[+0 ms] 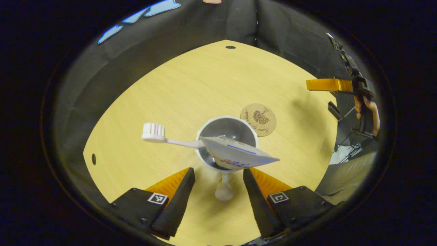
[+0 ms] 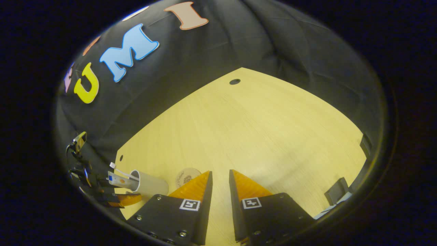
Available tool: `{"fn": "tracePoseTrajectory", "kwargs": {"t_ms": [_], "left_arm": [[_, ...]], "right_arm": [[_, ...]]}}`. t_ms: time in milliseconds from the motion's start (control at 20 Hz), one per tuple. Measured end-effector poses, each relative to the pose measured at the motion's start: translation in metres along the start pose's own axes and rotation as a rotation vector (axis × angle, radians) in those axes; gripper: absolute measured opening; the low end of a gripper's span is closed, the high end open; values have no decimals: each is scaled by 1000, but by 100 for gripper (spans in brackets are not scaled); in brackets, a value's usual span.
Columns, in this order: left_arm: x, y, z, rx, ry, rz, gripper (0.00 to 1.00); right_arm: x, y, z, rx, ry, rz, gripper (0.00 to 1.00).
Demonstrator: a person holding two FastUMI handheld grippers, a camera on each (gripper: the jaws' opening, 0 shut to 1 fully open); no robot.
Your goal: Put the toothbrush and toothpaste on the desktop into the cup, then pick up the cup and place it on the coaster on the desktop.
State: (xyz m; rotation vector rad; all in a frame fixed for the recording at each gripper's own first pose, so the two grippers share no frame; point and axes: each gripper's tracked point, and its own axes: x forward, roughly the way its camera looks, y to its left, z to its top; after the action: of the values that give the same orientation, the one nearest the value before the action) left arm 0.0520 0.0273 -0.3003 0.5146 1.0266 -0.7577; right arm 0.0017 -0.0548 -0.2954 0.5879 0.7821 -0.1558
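Observation:
A white cup stands on the wooden desktop, seen from above. A white toothbrush leans out of it to the left, and a white toothpaste tube lies across its rim. My left gripper hangs open just short of the cup, a finger on each side and nothing between them. The round cork coaster lies just beyond the cup to the right, bare. My right gripper hovers over bare table with a narrow gap and holds nothing. It also appears far right as the right gripper.
In the right gripper view the cup, the coaster and the left gripper sit at the lower left. Black cloth walls close in the table's back. A hand holds the right gripper. Small holes mark the tabletop.

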Motion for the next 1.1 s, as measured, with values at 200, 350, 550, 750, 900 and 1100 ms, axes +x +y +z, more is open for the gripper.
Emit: {"fn": "tracePoseTrajectory", "kwargs": {"t_ms": [200,350,550,750,900,1100], "left_arm": [[13,-10,-2,48,33,-18,92],[22,-10,-6,74,71,-5,82],[22,-10,-17,30,99,3,34],[27,-20,-11,25,80,-28,31],[30,-28,-11,20,68,-37,31],[23,-26,5,49,47,-29,31]], "right_arm": [[-1,-9,-2,14,9,-13,30],[-3,-12,-3,13,15,-13,30],[-2,-15,-7,19,28,-19,30],[-5,-17,-8,35,35,-24,30],[-6,-17,-6,33,33,-23,30],[-10,-19,-6,37,23,-12,30]]}}
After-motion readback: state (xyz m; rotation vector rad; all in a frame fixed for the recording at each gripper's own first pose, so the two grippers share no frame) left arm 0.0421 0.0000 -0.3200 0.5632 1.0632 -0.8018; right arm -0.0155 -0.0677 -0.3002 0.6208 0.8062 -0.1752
